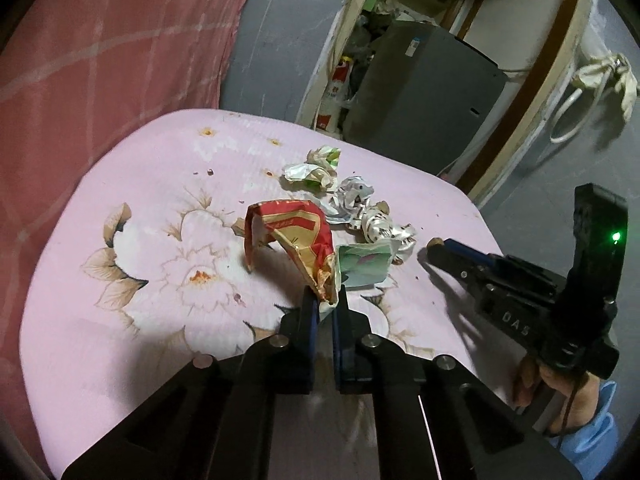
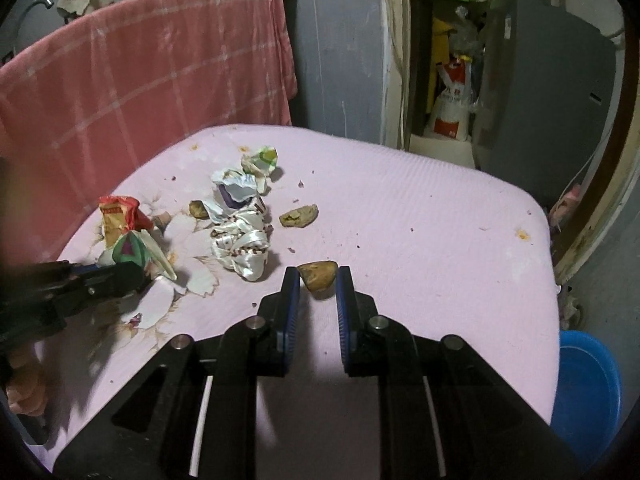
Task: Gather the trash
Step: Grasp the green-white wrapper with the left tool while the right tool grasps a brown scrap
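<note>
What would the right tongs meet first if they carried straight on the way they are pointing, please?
Most likely the brown food scrap, which sits right at the tips of the right tongs, between the two open fingers. Whether they already touch it is unclear. Beyond it lies bare pink table cover.

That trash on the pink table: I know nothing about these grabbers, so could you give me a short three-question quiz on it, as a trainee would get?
1. True or false: the left gripper is pinching the red and gold wrapper.
2. What sits between the fingers of the right gripper?
A. a brown shell piece
B. a spoon
C. a coin
3. Fill in: the container beside the pink table is a ____ basin.

Key: 1 true; 2 A; 3 blue.
</note>
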A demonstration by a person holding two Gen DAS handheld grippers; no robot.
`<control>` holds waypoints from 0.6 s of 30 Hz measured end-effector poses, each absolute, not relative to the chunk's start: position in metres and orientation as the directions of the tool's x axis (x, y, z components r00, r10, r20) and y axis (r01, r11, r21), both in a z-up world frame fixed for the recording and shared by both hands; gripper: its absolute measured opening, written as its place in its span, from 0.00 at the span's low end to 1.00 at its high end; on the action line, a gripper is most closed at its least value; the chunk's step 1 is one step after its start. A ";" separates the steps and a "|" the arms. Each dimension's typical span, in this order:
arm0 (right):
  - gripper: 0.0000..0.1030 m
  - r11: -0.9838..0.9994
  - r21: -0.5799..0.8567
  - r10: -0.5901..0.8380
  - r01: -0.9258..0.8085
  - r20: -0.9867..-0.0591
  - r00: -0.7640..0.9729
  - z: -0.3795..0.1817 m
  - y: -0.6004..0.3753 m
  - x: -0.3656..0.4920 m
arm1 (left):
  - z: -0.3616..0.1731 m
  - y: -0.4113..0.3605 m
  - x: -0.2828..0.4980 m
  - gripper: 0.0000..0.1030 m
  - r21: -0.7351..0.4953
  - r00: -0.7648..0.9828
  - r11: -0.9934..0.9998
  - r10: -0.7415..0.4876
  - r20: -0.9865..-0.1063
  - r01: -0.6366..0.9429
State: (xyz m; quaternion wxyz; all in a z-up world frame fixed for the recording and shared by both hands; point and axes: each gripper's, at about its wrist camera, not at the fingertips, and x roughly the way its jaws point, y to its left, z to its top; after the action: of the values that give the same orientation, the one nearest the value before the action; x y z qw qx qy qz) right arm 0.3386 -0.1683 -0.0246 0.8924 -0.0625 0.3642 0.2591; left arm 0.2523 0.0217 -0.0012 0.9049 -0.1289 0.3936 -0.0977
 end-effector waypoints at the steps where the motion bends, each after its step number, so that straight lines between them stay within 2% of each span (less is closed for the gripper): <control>1: 0.17 0.858 0.079 0.420 -0.507 -0.675 0.607 -0.023 -0.170 0.336 | -0.001 0.021 0.251 0.04 -0.306 0.672 0.949 -0.277 -0.686 0.079; 7: 0.17 0.858 0.097 0.449 -0.504 -0.616 0.647 -0.014 -0.190 0.315 | 0.001 0.004 0.231 0.04 -0.299 0.660 0.947 -0.300 -0.689 0.118; 13: 0.17 0.856 0.105 0.458 -0.506 -0.608 0.649 -0.011 -0.203 0.297 | -0.002 -0.010 0.217 0.04 -0.267 0.654 0.953 -0.291 -0.698 0.139; 18: 0.17 0.861 0.106 0.452 -0.497 -0.607 0.654 -0.015 -0.211 0.287 | -0.005 -0.004 0.214 0.04 -0.301 0.648 0.945 -0.309 -0.696 0.127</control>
State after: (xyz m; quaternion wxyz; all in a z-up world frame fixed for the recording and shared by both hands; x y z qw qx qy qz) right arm 0.2866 -0.2112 -0.0148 0.9086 -0.0347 0.3241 0.2611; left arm 0.2136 -0.0042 -0.0055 0.9006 -0.1131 0.4018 -0.1212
